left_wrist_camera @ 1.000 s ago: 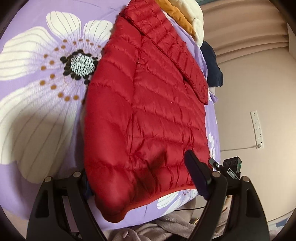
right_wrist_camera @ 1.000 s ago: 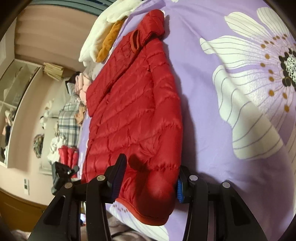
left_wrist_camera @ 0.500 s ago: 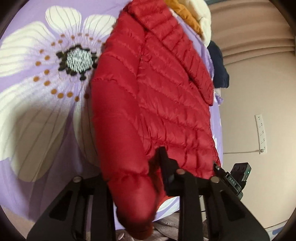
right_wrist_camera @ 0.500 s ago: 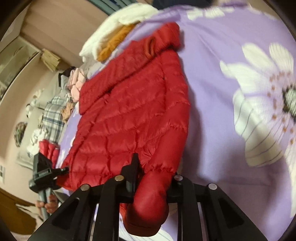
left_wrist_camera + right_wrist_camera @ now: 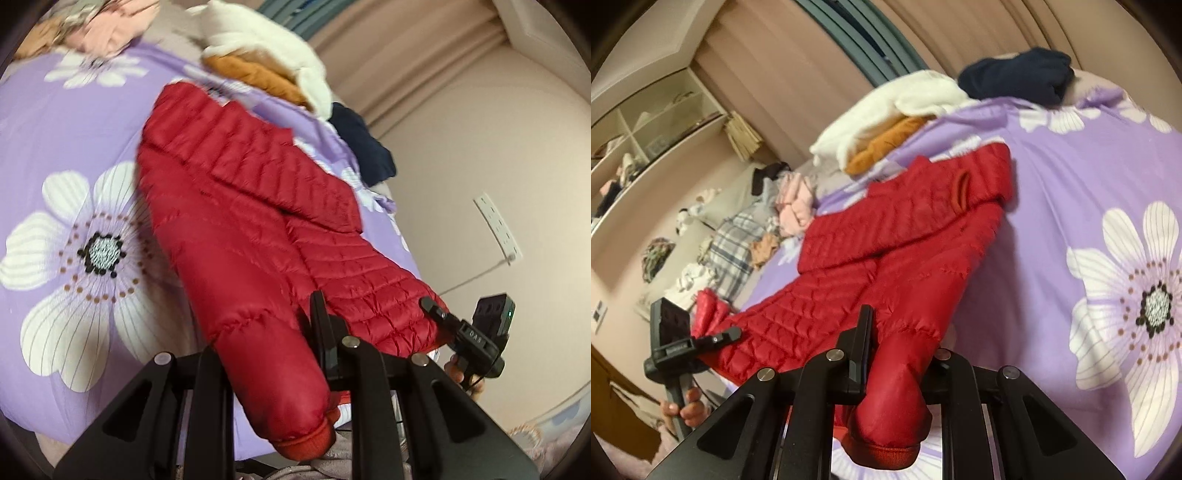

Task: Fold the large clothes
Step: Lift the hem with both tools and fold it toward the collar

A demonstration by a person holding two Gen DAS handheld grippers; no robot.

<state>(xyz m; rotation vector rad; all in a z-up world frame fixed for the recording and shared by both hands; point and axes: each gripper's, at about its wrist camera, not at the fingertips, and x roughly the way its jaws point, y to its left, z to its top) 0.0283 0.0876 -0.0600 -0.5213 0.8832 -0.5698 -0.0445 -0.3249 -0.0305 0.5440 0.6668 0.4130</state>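
Left wrist view: my left gripper (image 5: 273,354) was clamped tight on a sleeve cuff (image 5: 303,439) of the red jacket (image 5: 258,221), the cuff hanging toward the camera.
Right wrist view: my right gripper (image 5: 901,354) pinched the other sleeve cuff (image 5: 886,446) the same way.
Jacket: quilted and red, it lay near the edge of the bed (image 5: 1071,184), on the purple cover with white flowers, its near end raised by my grips.
Far edge: white (image 5: 886,107), orange (image 5: 886,144) and navy clothes (image 5: 1015,74) were heaped there.
Other gripper: each view caught it beside the jacket's hem, a hand (image 5: 685,410) on the handle.
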